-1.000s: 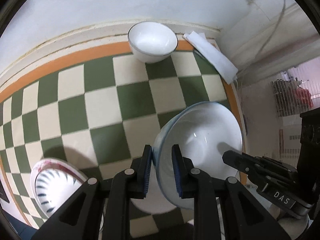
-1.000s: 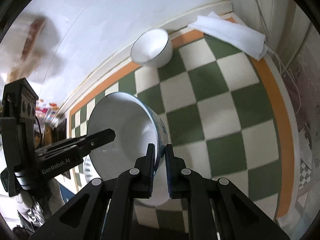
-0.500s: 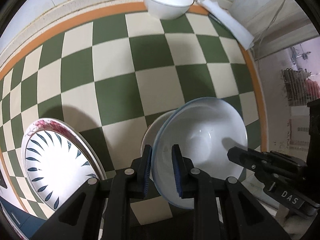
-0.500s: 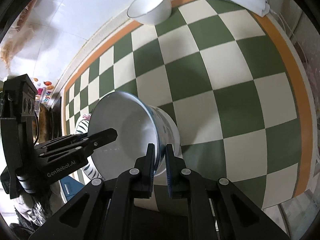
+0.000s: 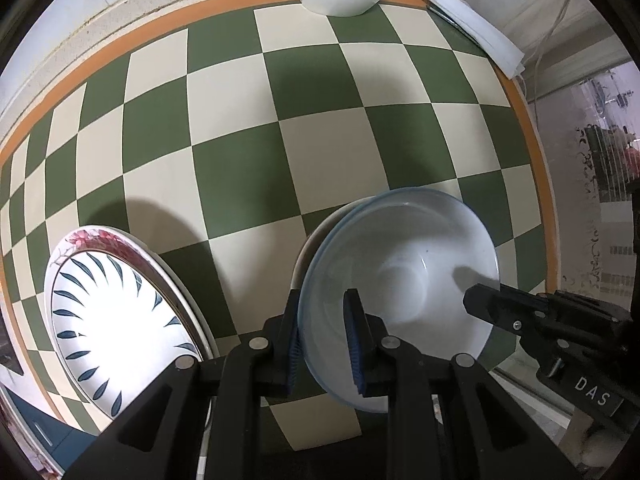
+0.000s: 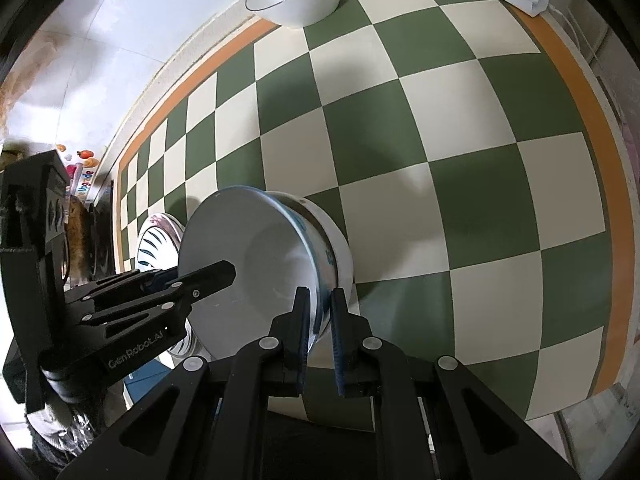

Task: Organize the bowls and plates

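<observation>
Both grippers are pinching the blue-rimmed bowl: left gripper at its 7 o'clock rim, right gripper opposite. The bowl is sitting in another bowl on the checkered bench.

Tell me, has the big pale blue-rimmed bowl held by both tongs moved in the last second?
Yes. The big pale blue-rimmed bowl has come down toward the green-and-cream checked tabletop, now nested on another bowl there.
</observation>
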A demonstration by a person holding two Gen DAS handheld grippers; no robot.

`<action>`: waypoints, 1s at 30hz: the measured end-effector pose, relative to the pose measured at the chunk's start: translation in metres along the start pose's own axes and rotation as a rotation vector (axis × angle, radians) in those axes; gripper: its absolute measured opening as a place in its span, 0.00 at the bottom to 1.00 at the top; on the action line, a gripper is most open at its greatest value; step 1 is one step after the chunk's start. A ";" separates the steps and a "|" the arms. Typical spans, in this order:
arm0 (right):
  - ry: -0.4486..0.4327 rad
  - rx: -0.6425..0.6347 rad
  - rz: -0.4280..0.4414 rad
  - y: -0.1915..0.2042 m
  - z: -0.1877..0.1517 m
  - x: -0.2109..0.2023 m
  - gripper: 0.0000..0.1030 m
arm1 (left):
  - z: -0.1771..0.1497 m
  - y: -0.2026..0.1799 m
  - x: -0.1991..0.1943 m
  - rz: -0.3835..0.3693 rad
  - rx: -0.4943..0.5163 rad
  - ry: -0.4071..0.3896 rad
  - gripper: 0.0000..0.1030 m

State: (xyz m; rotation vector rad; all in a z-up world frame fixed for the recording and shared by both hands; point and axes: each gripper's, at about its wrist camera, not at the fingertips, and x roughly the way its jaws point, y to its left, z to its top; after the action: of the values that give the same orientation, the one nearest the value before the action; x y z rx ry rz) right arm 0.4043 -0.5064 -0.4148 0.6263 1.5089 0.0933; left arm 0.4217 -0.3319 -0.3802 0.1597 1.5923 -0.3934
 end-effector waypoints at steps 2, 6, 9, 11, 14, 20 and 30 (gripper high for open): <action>0.007 0.002 -0.001 -0.001 0.001 0.001 0.11 | 0.000 -0.001 0.000 0.008 0.004 -0.004 0.17; 0.022 0.012 0.004 -0.002 0.002 0.005 0.11 | 0.000 -0.002 0.000 0.023 0.008 -0.006 0.17; 0.034 0.018 0.002 -0.002 0.002 0.009 0.12 | 0.002 -0.003 0.001 0.045 0.014 -0.016 0.17; 0.034 0.018 0.001 -0.002 0.002 0.010 0.13 | 0.002 -0.002 0.001 0.044 0.010 -0.011 0.17; 0.036 0.020 0.002 -0.002 0.002 0.010 0.14 | 0.003 -0.002 0.001 0.046 0.014 -0.012 0.18; 0.036 0.018 0.000 -0.001 0.003 0.010 0.14 | 0.002 -0.003 0.002 0.059 0.019 -0.013 0.18; 0.037 0.030 0.035 0.000 0.010 -0.009 0.14 | -0.001 0.001 -0.029 0.010 -0.019 -0.042 0.18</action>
State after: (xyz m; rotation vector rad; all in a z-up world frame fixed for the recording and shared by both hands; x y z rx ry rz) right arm 0.4128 -0.5137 -0.4075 0.6785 1.5373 0.1101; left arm 0.4227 -0.3267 -0.3514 0.1434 1.5529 -0.3717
